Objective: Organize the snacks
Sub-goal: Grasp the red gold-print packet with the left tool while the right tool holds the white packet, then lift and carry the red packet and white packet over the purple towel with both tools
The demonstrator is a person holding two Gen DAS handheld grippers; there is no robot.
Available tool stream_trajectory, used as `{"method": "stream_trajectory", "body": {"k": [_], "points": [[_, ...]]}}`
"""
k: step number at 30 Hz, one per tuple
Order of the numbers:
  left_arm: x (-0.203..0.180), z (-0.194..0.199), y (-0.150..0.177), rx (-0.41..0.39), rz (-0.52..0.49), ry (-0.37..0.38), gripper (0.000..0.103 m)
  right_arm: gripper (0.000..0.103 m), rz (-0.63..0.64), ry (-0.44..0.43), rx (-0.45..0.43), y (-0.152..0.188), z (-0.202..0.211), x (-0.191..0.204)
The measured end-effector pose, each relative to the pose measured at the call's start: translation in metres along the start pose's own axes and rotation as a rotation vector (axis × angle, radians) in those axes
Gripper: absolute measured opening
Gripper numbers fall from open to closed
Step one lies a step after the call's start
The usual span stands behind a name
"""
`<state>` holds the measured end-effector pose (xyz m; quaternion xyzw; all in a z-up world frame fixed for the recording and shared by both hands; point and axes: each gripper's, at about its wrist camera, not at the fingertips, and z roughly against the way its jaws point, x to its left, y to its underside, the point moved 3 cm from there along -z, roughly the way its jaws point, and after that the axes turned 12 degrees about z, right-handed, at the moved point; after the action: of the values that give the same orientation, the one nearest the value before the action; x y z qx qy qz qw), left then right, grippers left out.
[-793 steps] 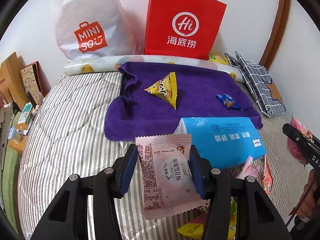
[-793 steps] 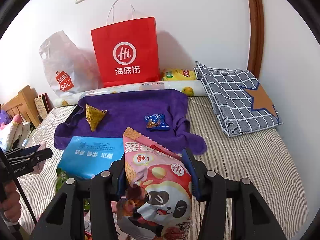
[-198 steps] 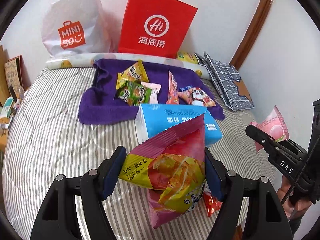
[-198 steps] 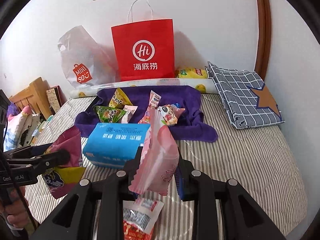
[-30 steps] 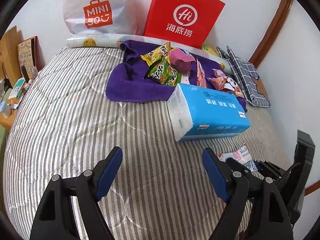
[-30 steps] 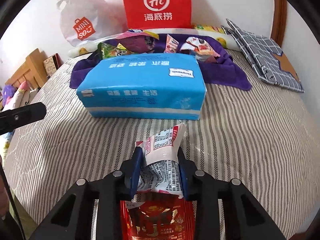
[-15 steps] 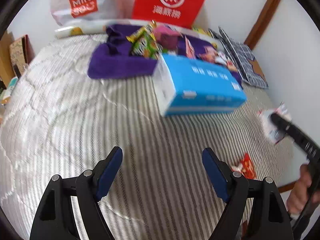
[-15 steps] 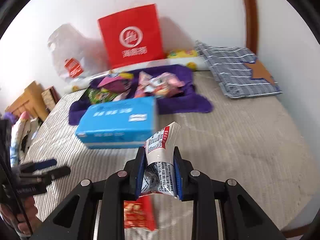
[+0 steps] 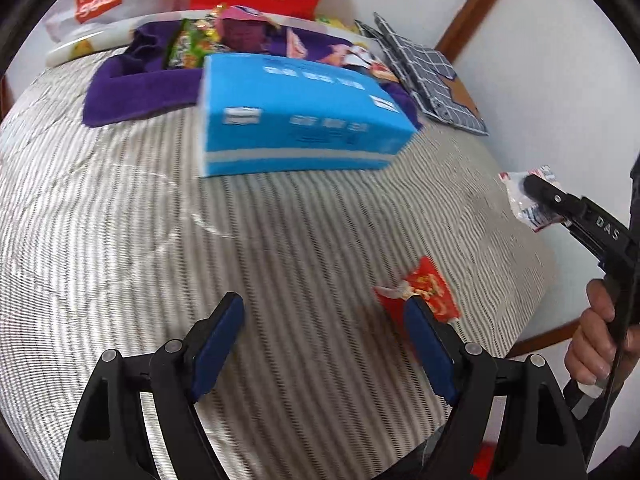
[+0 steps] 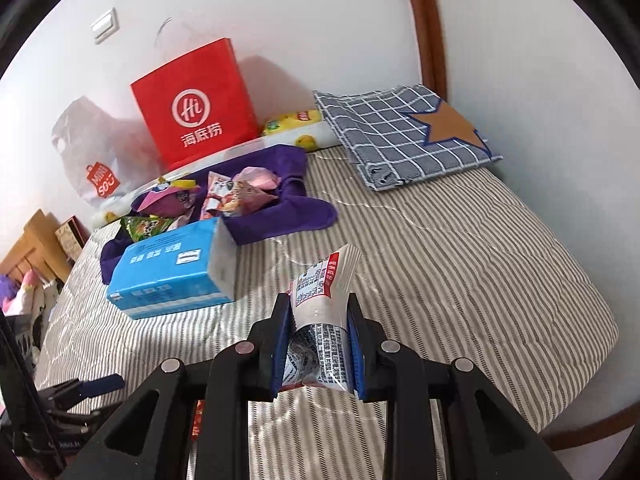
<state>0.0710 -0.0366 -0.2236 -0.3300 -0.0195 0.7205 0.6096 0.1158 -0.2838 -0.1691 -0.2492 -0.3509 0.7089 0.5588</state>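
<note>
- Lifted off the bedding since a second ago, the crinkled white snack sachet with red trim and black print (image 10: pixel 325 312) now hangs above the grey-and-white striped quilted mattress cover (image 10: pixel 460 280), pinched between the blue pads of the right gripper (image 10: pixel 318 344).
- That right gripper's jaws are narrow, pressing the sachet from both sides; a hand (image 9: pixel 600 336) grips its black handle.
- Left behind on the stripes lies a small red foil snack packet (image 9: pixel 426 288), just beside the right-hand finger of the left gripper (image 9: pixel 324 344).
- Left gripper's jaws stand wide with only bedding between them.
- Beyond, a blue rectangular tissue pack (image 9: pixel 296 116) lies on the cover.
- Behind it a purple towel (image 10: pixel 288 208) carries a heap of mixed snack bags (image 10: pixel 224 196), blurred, perhaps five or six.
- A red paper carrier bag (image 10: pixel 196 104) stands against the wall.
</note>
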Motion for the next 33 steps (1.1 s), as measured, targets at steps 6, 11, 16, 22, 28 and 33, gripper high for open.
{"method": "stream_trajectory", "body": {"k": [6,11,16,22,28,33], "points": [[-0.028,-0.014,0.008,0.03,-0.042,0.029,0.086,0.025,-0.052,-0.015,0.018,0.007,-0.004,-0.016],[-0.046,-0.025,0.013,0.011,-0.097,-0.001,0.086,0.025,-0.078,-0.012,0.02,0.011,-0.002,-0.029],[-0.059,-0.034,0.016,-0.04,-0.162,-0.071,0.073,0.019,-0.082,0.003,0.025,0.015,0.0,-0.037],[-0.064,-0.038,0.015,-0.063,-0.198,-0.084,0.043,0.012,-0.064,-0.005,0.041,0.017,-0.01,-0.035],[-0.048,-0.031,0.006,-0.055,-0.14,-0.077,0.04,0.014,-0.011,-0.007,0.054,0.018,-0.02,-0.026],[-0.026,-0.024,-0.006,-0.065,-0.078,-0.096,0.04,0.021,0.042,0.128,0.091,0.017,-0.035,-0.028]]}}
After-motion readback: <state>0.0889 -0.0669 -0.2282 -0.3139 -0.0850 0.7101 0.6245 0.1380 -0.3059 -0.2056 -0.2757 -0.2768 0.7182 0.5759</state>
